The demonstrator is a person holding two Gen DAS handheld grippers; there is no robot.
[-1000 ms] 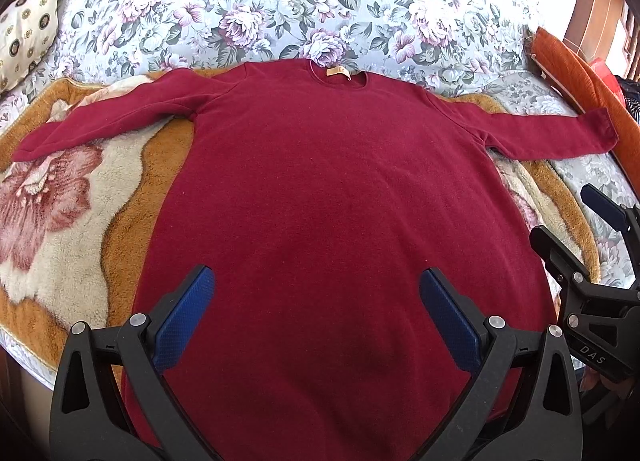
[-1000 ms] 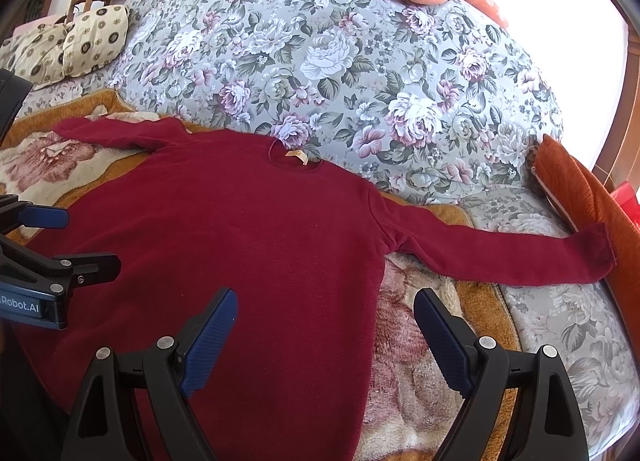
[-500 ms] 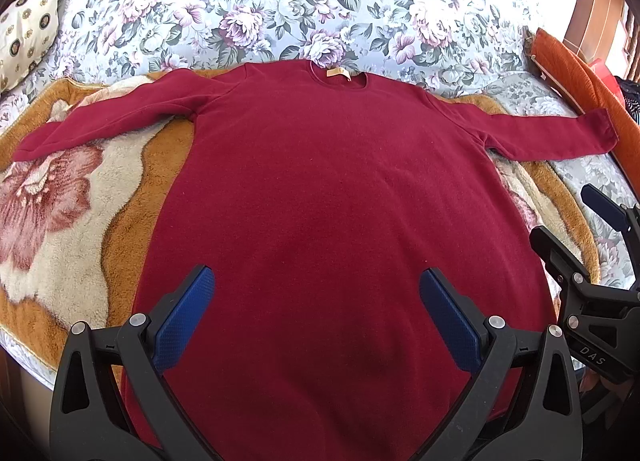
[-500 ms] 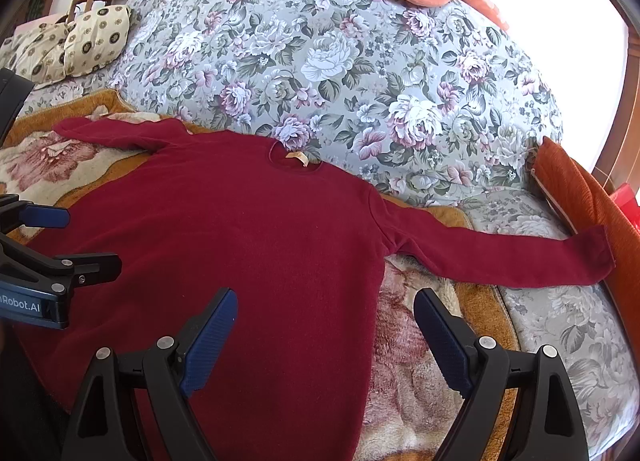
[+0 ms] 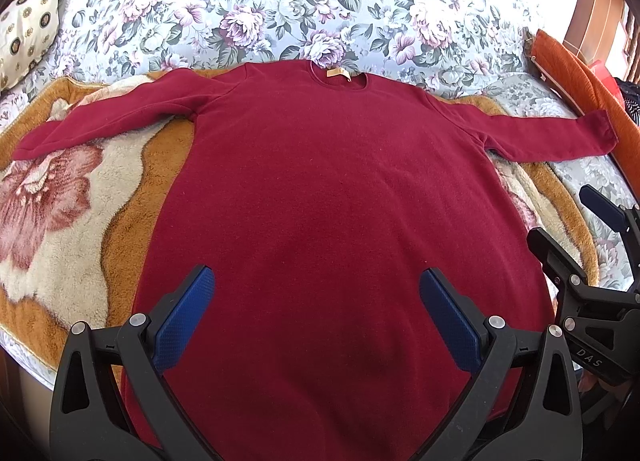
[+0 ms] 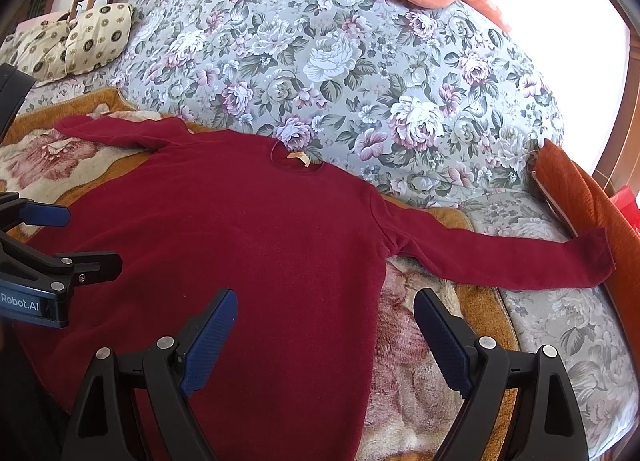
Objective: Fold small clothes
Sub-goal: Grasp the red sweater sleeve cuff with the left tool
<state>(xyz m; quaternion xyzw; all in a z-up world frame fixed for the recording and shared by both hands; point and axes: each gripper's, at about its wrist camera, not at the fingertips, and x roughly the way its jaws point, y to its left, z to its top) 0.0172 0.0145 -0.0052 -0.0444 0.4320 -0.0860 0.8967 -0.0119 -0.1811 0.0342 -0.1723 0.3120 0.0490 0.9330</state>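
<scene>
A dark red sweater [image 5: 340,213] lies flat and face up on a plush blanket [image 5: 60,229] at the near edge of the bed, collar toward the floral cover [image 6: 360,61], both sleeves spread wide. The left gripper [image 5: 316,317] hangs over the lower body, jaws apart and empty; the right gripper [image 6: 324,341] hangs over the sweater's right side edge, also apart and empty. The knit looks soft, light and limp, likely to sag and drag on the fleece. A sleeve cuff [image 6: 596,257] or the hem corners seem the best holds.
</scene>
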